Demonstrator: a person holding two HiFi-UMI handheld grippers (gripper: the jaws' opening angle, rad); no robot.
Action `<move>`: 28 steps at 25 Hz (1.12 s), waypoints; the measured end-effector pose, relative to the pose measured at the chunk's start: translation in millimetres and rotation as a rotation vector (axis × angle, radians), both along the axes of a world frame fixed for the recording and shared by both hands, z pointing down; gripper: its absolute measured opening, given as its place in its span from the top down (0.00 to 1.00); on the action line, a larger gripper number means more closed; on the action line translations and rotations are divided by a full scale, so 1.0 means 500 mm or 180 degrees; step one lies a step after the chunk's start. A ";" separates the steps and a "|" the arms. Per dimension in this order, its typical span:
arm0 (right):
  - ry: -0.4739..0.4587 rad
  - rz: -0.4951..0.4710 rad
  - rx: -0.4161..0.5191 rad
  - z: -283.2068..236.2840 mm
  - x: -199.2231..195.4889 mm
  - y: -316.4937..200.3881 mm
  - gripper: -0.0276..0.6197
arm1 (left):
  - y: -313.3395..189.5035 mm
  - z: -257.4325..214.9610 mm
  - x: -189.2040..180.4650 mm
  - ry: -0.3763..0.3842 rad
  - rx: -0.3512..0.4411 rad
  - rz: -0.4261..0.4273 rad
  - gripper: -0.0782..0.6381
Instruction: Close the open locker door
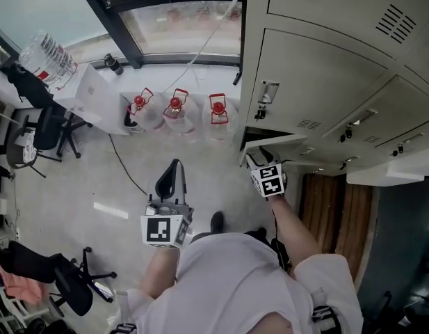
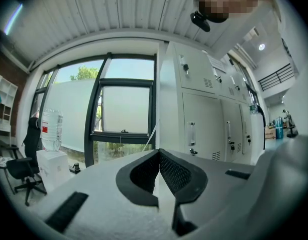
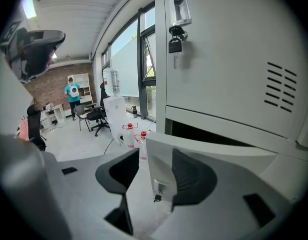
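Note:
A bank of pale grey lockers (image 1: 325,68) fills the right of the head view. One low locker door (image 1: 277,142) stands swung out. In the right gripper view that door's (image 3: 161,169) free edge sits between the jaws of my right gripper (image 3: 156,156), close against the right pad (image 3: 193,176), with a gap to the left pad. The dark locker opening (image 3: 208,134) lies just behind. My right gripper (image 1: 259,157) is open around the door's edge. My left gripper (image 1: 174,164) hangs over the floor to the left, shut and empty, its pads (image 2: 168,169) meeting at the tips.
Three large water bottles with red caps (image 1: 176,110) stand on the floor by the window. A padlock (image 3: 174,45) hangs on the locker above. Office chairs (image 1: 68,280) stand at left. A person in a teal top (image 3: 72,96) stands far off in the room.

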State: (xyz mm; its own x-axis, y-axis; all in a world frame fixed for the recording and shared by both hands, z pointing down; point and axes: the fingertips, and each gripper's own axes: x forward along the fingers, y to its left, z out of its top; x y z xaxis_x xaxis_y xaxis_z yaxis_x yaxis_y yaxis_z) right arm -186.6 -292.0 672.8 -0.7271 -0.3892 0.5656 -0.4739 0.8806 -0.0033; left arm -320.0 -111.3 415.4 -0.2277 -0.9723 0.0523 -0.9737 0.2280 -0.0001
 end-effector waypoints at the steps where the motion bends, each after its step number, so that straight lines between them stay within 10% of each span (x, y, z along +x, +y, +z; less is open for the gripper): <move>1: 0.0002 0.0002 0.0006 0.000 -0.006 -0.007 0.64 | 0.000 0.000 -0.007 0.0004 -0.0001 -0.0015 0.88; 28: 0.0003 0.0190 0.0145 -0.019 -0.065 -0.116 0.66 | 0.010 0.021 -0.063 0.0012 -0.0162 -0.0164 0.88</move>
